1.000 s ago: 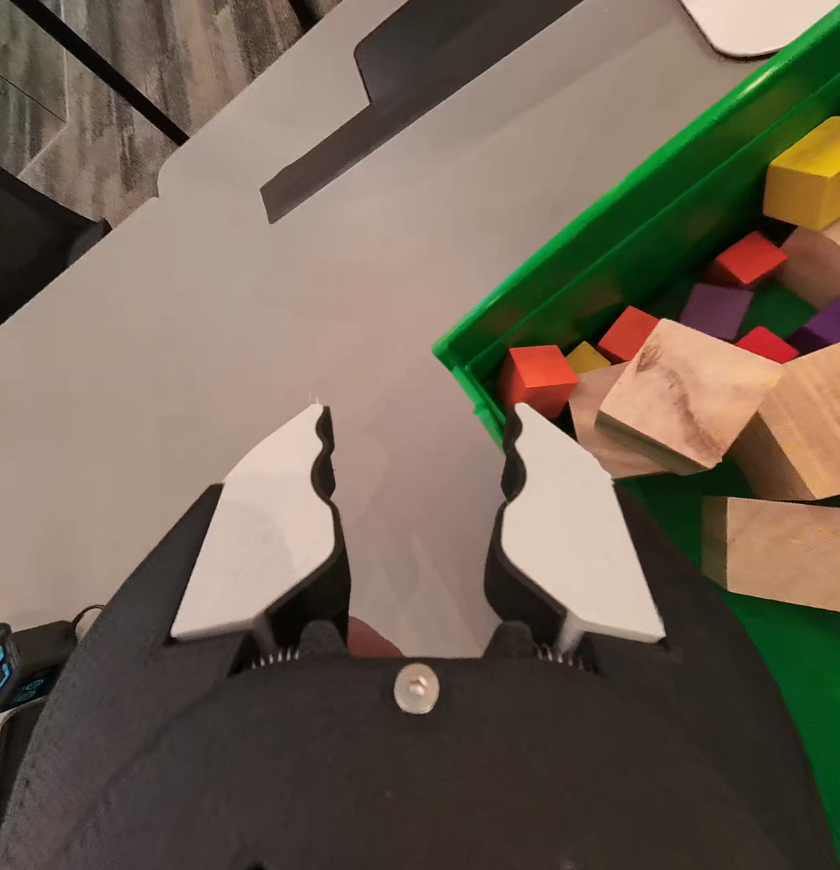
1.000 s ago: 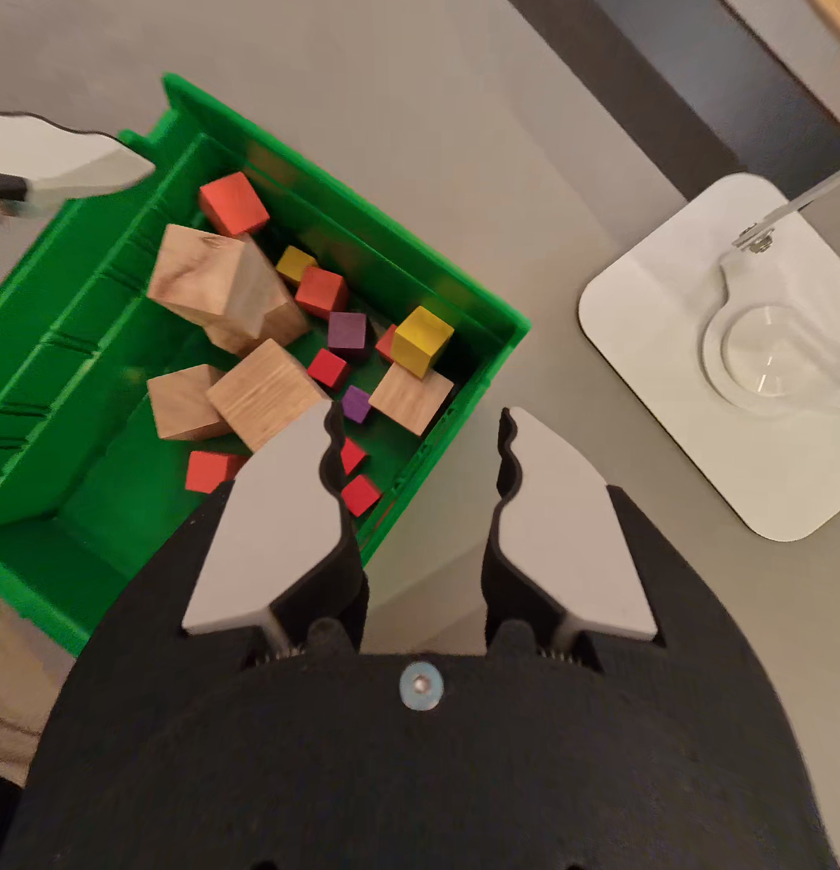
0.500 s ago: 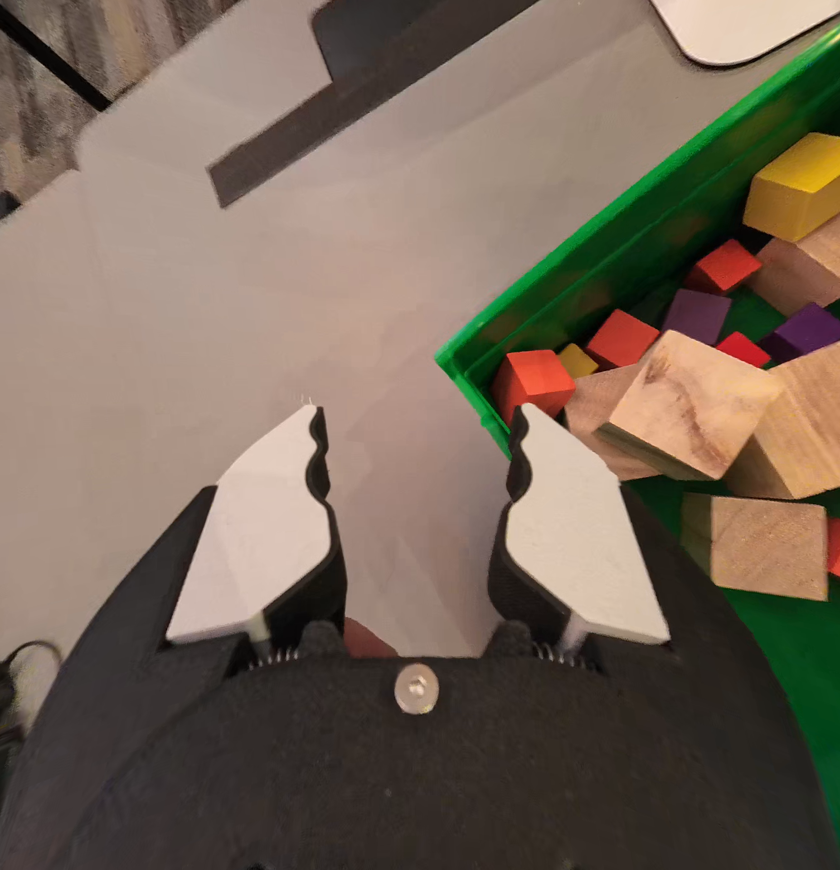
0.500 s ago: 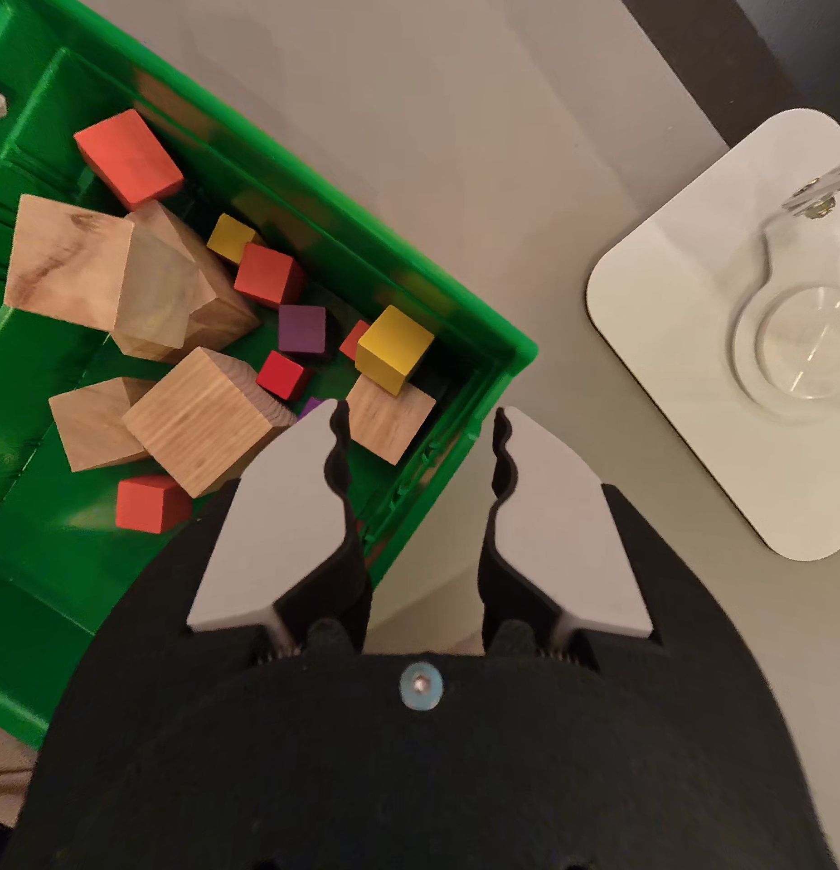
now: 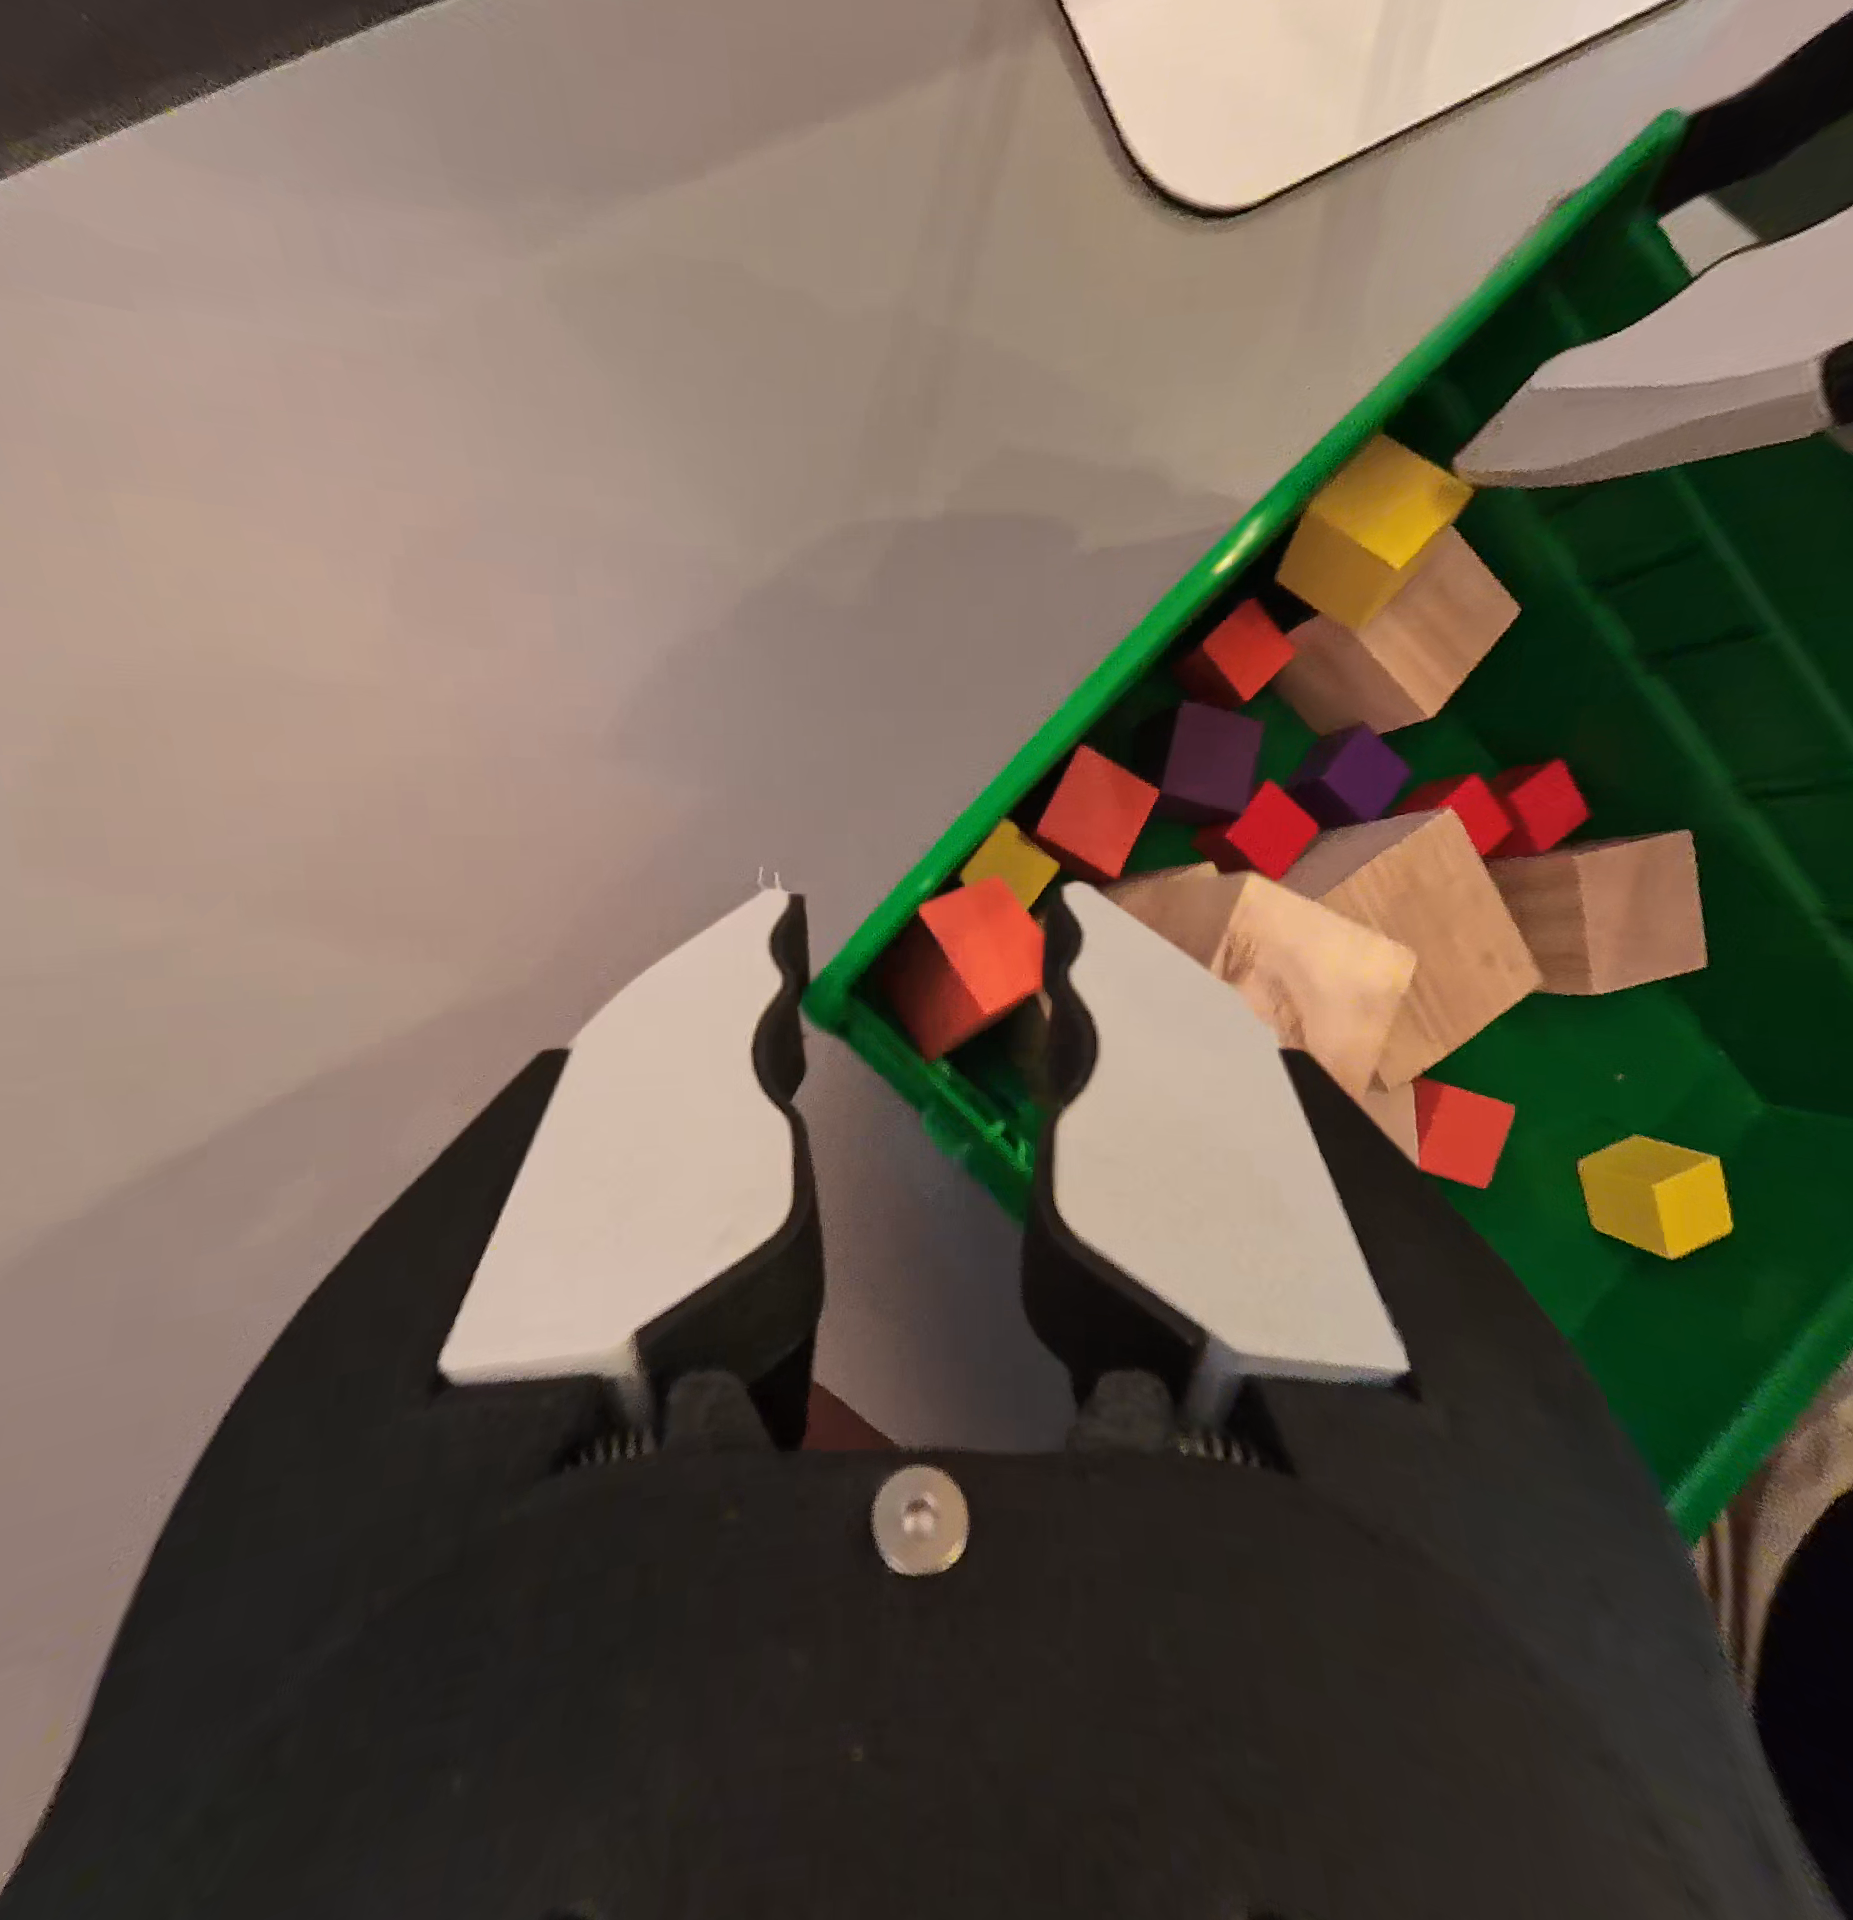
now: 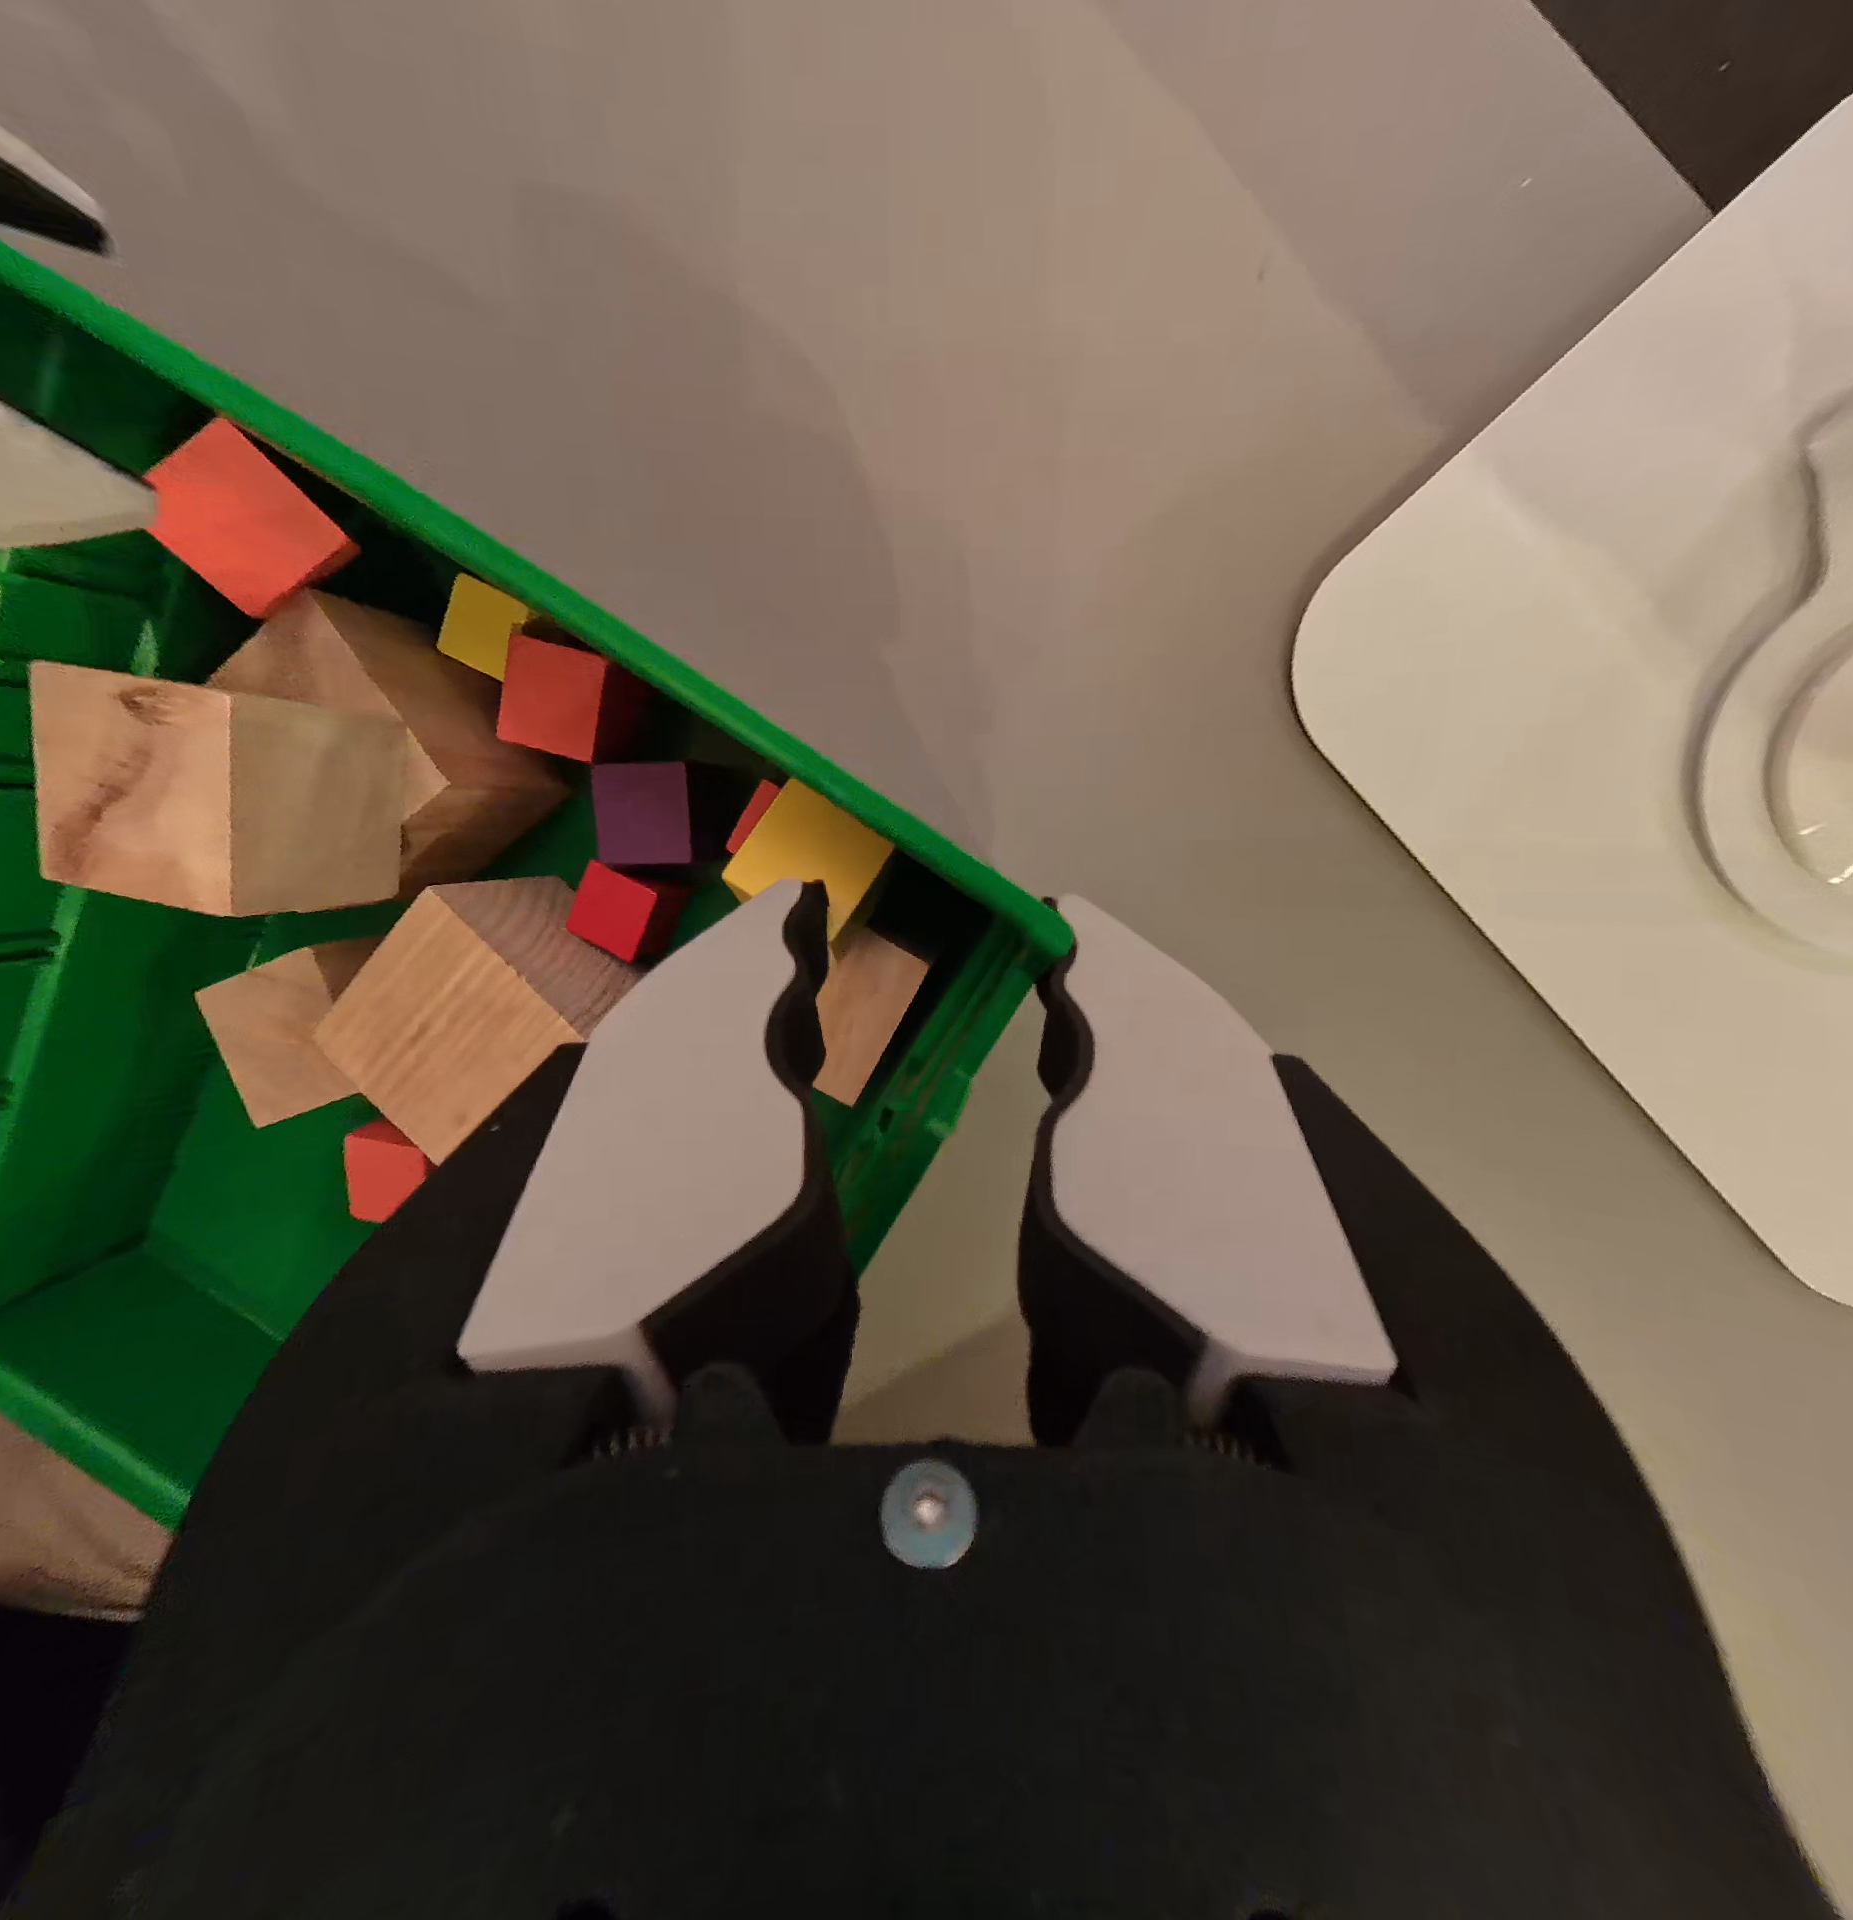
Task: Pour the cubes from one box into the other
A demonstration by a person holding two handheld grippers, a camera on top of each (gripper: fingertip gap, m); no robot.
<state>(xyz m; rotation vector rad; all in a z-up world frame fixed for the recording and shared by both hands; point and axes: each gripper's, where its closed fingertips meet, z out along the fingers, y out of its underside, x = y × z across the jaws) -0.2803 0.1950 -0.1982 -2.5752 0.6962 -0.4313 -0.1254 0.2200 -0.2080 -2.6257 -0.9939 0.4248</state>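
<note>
A green plastic box (image 5: 1109,665) sits on the grey table and holds several wooden, red, yellow and purple cubes (image 5: 1421,935), mostly against its far wall. My left gripper (image 5: 924,899) straddles the box's left end wall at the far corner, one finger outside and one inside beside a red cube (image 5: 974,966), and is closed in on the wall. My right gripper (image 6: 930,904) straddles the right end wall (image 6: 932,1091) of the box (image 6: 631,644) the same way, next to a yellow cube (image 6: 808,842). No other box is in view.
A white flat base (image 6: 1587,727) with a clear round dish stands on the table just right of the box; it also shows in the left wrist view (image 5: 1317,83). Bare grey table (image 5: 382,520) lies beyond the box.
Both grippers moved forward over the box's end walls, and their jaws narrowed onto the walls. Each gripper's finger now shows at the far end in the other's view.
</note>
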